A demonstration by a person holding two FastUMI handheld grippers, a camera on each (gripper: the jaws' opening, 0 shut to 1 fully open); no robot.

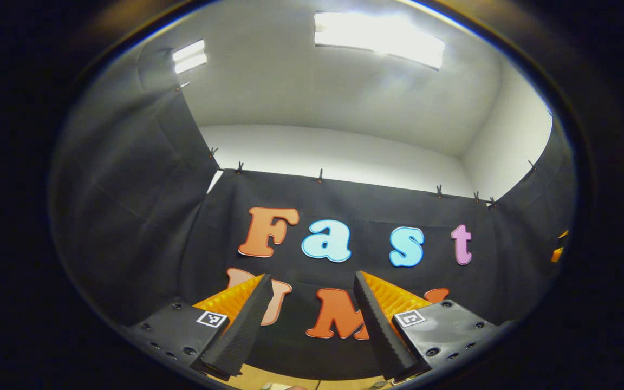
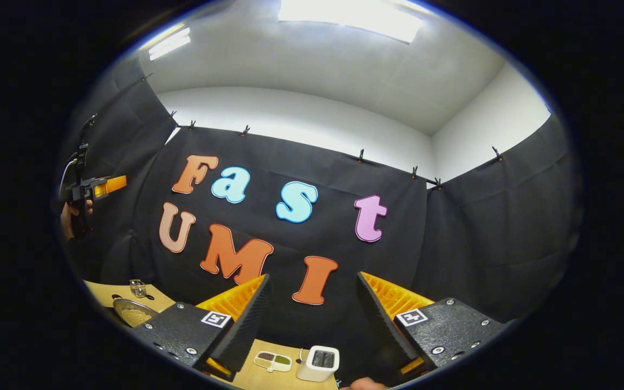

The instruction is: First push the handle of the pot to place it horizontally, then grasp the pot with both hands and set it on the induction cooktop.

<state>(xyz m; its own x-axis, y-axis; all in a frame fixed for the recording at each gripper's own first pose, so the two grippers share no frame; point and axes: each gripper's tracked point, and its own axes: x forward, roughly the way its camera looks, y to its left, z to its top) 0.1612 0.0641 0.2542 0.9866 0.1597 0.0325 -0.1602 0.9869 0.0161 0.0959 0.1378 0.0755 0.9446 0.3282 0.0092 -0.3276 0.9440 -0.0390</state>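
Black cloth walls (image 2: 480, 233) close the booth under a white ceiling with bright lights, and both cameras tilt up at them, well above the table (image 2: 268, 379). Only a strip of wooden top shows along the bottom of the right gripper view.

On that strip a small white box (image 2: 318, 363) stands between the fingers of the right gripper (image 2: 312, 303). Just left of the box lies a little two-part dish (image 2: 273, 361). Farther left of the box, by the table's edge, sits a round metal strainer (image 2: 130, 313) with a small glass (image 2: 137, 288) behind it.

Neither the pot nor the cooktop can be made out in these pictures, so how the handle lies, and whether the pot already sits on the cooktop, cannot be told.

The right gripper is spread wide with nothing between its fingers. The left gripper (image 1: 309, 303) is equally wide apart and bare in its own view; from the right gripper view it hangs high by the left wall, far up from the white box, with a hand (image 2: 68, 216) below it.

The risk I see is aim. With both cameras raised off the table, any descent toward the pot would start blind, and a finger could clip the strainer, dish or box, or nudge the pot's handle askew. Two-handed lifting also needs both grippers level; a mismatch could tip the pot.
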